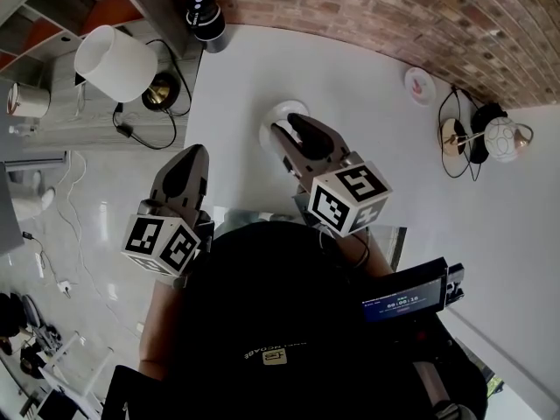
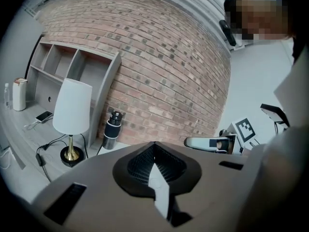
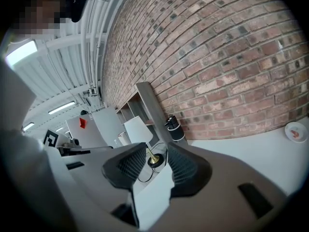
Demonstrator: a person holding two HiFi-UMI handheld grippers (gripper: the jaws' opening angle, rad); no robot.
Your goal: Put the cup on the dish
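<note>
1. Small white round cup sits mid-frame on the white worktop, just beyond the right tool.
2. It is probably ceramic: light, stiff, slick and breakable, so grip across the rim.
3. The right tool's jaws are apart and empty; the left tool is closed on nothing.

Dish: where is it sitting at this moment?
Head view: the dish lies on the white table close to the brick wall, beyond and right of the right gripper.
</note>
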